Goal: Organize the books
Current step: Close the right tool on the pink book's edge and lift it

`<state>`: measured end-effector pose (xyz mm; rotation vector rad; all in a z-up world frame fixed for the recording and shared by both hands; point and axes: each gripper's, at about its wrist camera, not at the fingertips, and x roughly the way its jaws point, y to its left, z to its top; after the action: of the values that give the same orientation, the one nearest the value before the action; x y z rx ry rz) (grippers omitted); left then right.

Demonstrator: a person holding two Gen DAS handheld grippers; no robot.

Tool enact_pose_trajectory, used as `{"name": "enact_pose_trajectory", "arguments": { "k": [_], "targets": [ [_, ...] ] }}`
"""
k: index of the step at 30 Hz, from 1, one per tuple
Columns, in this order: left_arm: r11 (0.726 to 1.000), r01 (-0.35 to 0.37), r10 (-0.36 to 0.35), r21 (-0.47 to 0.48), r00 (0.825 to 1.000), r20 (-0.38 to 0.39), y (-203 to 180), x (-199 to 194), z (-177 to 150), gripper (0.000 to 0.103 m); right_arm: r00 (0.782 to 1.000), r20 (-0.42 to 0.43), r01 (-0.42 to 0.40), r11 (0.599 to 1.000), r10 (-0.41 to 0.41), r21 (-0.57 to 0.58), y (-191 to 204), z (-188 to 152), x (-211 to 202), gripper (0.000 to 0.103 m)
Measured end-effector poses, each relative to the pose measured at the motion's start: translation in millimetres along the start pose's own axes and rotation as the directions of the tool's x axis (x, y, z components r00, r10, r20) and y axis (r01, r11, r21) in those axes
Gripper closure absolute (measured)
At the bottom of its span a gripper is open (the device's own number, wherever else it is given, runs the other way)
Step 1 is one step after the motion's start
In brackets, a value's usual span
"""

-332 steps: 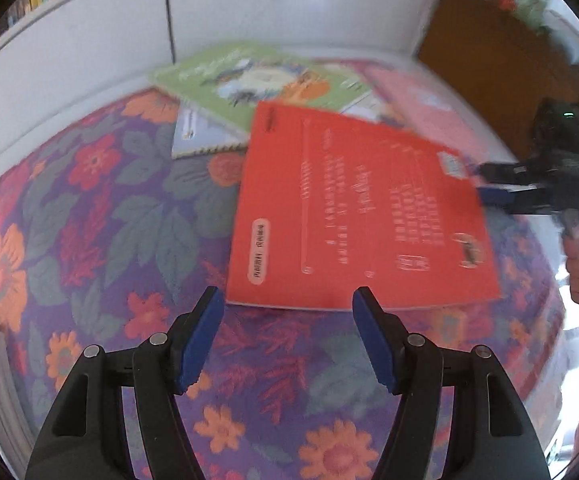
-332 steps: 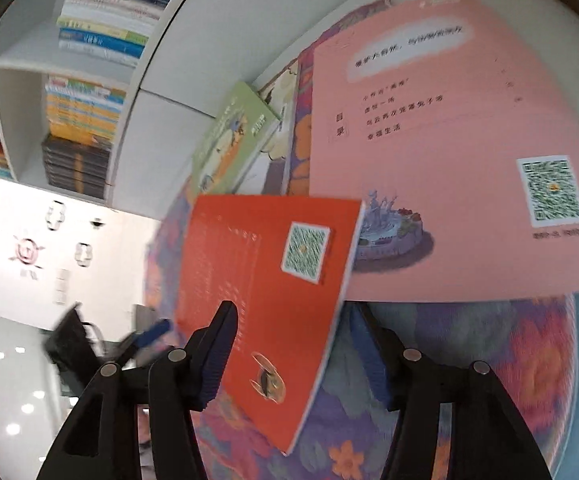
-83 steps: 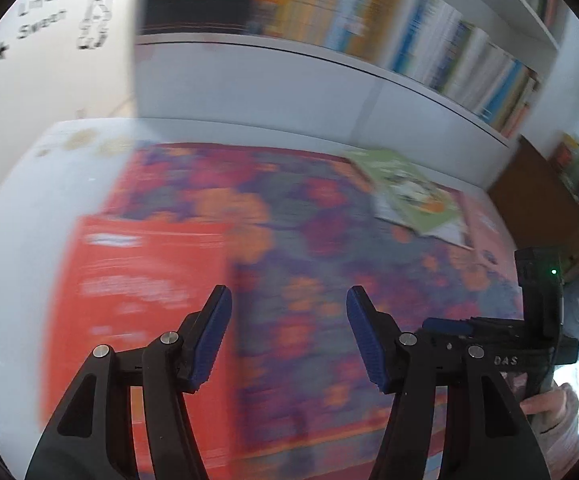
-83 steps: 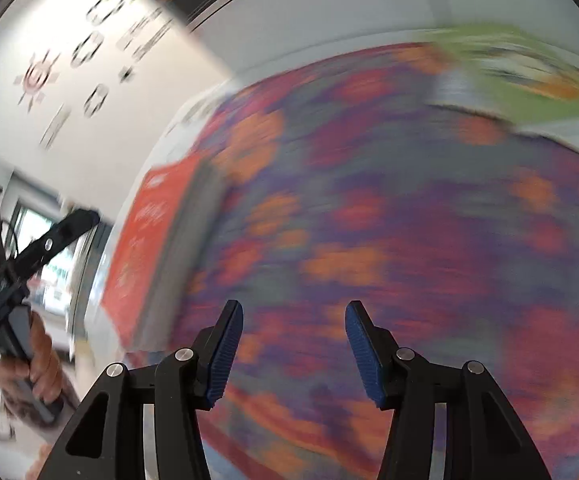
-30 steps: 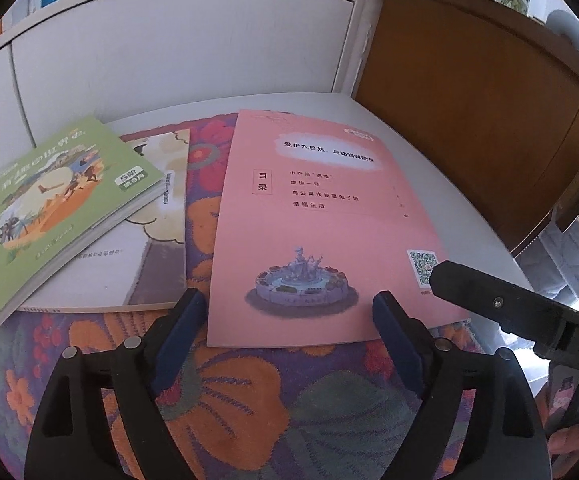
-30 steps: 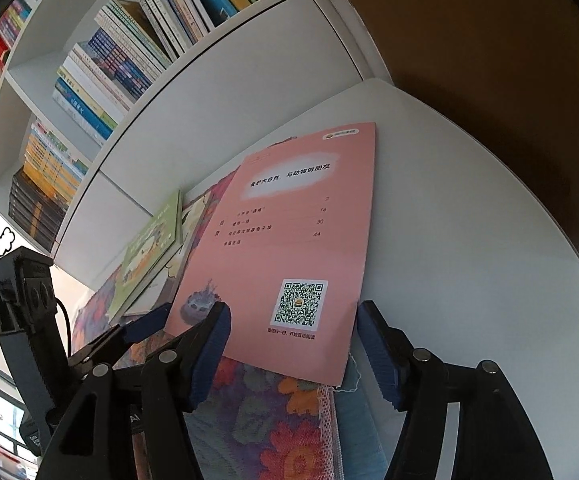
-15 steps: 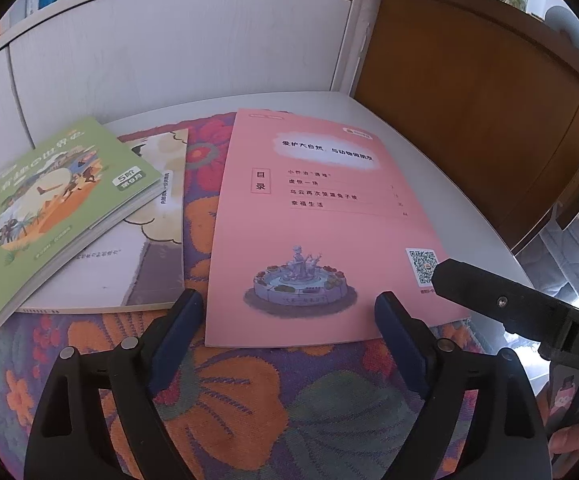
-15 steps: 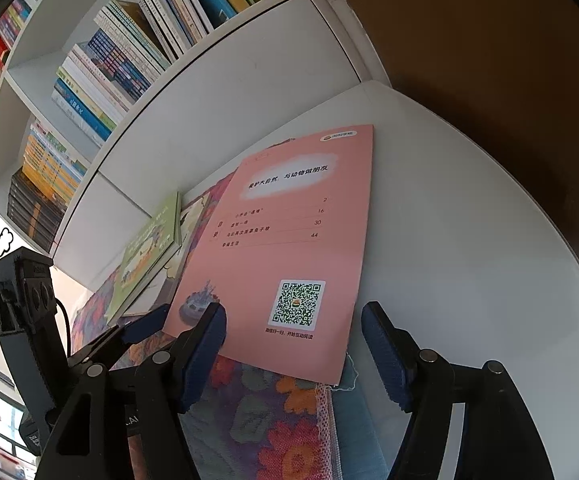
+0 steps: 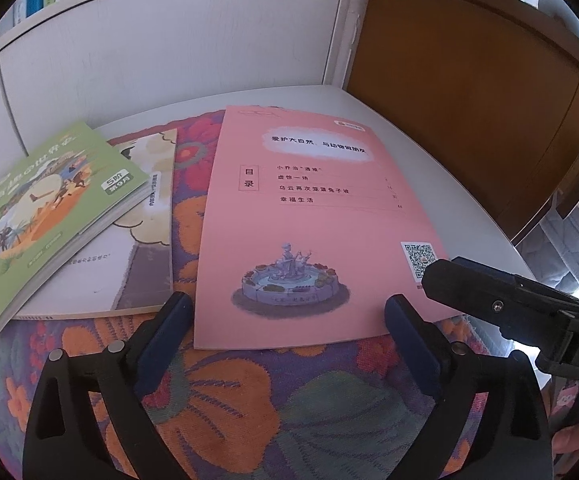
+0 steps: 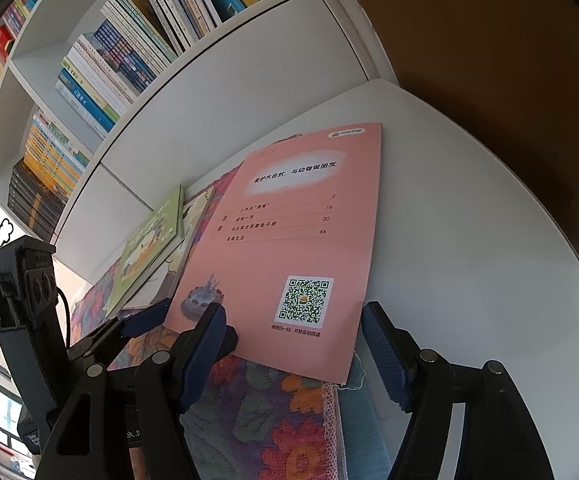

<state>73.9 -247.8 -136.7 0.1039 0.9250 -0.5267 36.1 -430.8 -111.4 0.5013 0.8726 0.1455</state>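
The pink book (image 9: 309,216) had a smooth, matt paper cover, and the floral tablecloth (image 9: 249,400) was coarse woven cloth (lace-like mesh at its hem). The table (image 10: 469,208) looked smooth and white, the cabinet (image 9: 469,92) wood with a slight sheen.

Your white table (image 9: 441,184) carries a floral cloth (image 9: 249,400); the pink book (image 9: 309,220) overlaps both.

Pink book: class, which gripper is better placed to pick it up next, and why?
Probably the right gripper: its open fingers bracket the pink book's near corner, which overhangs the cloth edge. The left gripper, also open, faces an edge lying flat on the floral cloth.
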Motion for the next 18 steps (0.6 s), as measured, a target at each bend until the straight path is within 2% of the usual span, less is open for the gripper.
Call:
{"name": "enact_pose_trajectory", "arguments": {
  "k": [18],
  "targets": [
    [1.0, 0.001, -0.001, 0.01, 1.0, -0.012, -1.4, 2.0, 0.8, 0.003, 1.0, -0.003, 0.003, 1.0, -0.003, -0.01, 1.0, 0.4, 0.5, 0.032]
  ]
}}
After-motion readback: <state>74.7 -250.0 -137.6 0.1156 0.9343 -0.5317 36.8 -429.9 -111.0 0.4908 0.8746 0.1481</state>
